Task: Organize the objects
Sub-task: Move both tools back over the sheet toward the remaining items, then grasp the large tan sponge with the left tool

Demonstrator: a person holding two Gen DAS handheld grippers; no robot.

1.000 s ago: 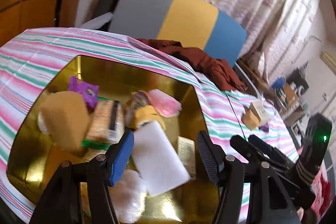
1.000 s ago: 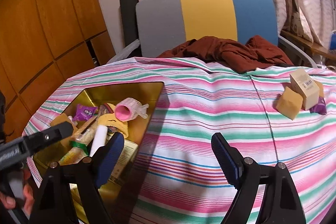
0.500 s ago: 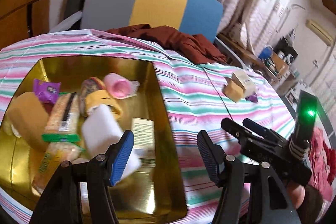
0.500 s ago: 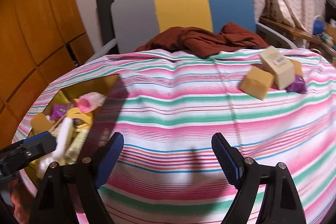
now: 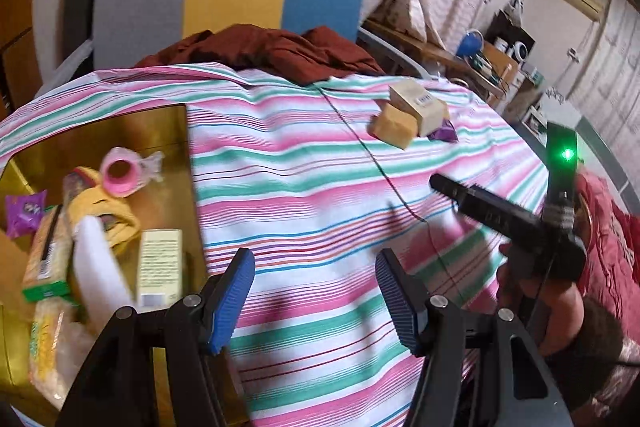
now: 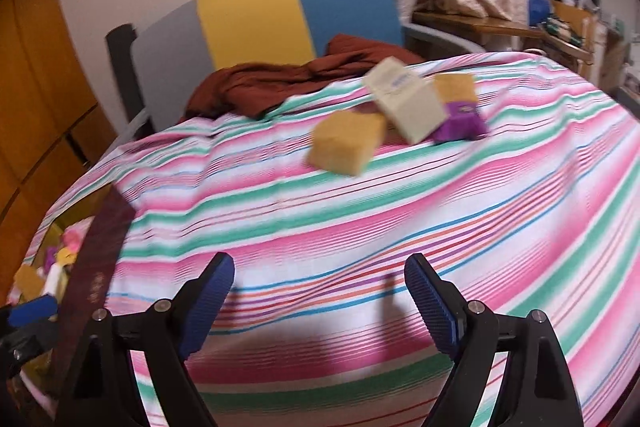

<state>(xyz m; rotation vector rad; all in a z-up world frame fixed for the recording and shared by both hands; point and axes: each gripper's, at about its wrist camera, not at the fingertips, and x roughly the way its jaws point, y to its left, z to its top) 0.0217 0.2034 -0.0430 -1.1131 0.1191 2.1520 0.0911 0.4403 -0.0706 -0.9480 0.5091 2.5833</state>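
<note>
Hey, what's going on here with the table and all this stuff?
A person is tidying items into a gold tray on a striped tablecloth. Both the left hand-held gripper and the right hand-held gripper are open and empty, over bare cloth. A yellow sponge block, a cream box and a purple packet sit outside the tray.
</note>
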